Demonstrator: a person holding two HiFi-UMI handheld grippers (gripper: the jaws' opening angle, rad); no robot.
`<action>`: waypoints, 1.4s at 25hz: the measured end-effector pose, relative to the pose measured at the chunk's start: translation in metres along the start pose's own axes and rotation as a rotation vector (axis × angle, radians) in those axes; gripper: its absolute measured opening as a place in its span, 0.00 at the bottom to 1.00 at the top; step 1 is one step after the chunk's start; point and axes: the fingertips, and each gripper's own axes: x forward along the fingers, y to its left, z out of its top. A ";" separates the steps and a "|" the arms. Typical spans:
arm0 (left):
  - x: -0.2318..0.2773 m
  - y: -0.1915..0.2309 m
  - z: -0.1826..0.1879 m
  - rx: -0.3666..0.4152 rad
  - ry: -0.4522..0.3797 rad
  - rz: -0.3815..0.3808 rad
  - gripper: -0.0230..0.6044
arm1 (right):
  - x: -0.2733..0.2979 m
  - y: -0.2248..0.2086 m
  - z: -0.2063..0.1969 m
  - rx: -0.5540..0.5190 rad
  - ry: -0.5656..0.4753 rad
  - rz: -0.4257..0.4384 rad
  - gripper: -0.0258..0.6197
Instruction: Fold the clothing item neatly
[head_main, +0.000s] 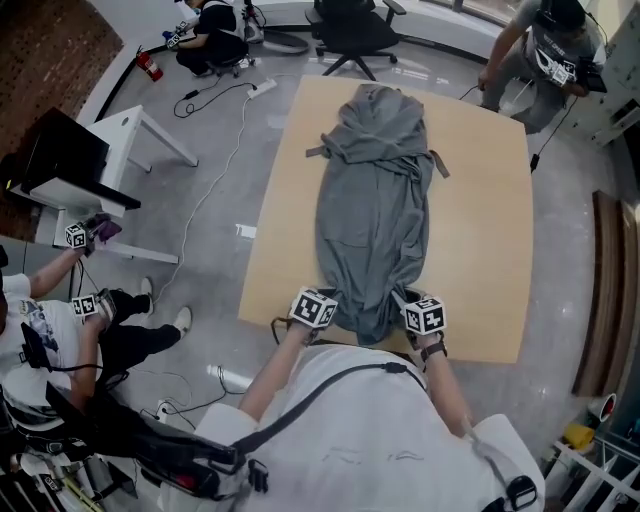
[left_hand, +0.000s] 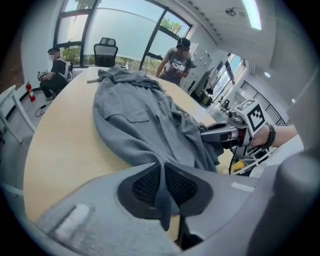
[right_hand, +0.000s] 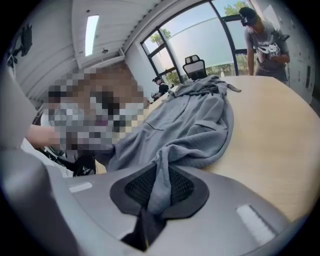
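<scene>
L gripper (left_hand: 162, 192): clamps grey garment (head_main: 370, 200) hem btw pads.
R gripper (right_hand: 157, 192): ditto, alongside.
Why: prob. to fold hem fwd.

No text, label, brand, number or sign can be read in any view.
</scene>
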 end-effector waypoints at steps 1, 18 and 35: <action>-0.007 -0.005 0.010 0.009 -0.020 -0.014 0.08 | -0.006 0.006 0.009 -0.004 -0.023 0.015 0.12; -0.099 -0.055 0.119 0.051 -0.310 -0.137 0.08 | -0.084 0.056 0.125 -0.123 -0.261 0.129 0.11; -0.095 -0.109 0.085 0.016 -0.241 -0.307 0.08 | -0.093 0.088 0.082 -0.119 -0.191 0.293 0.11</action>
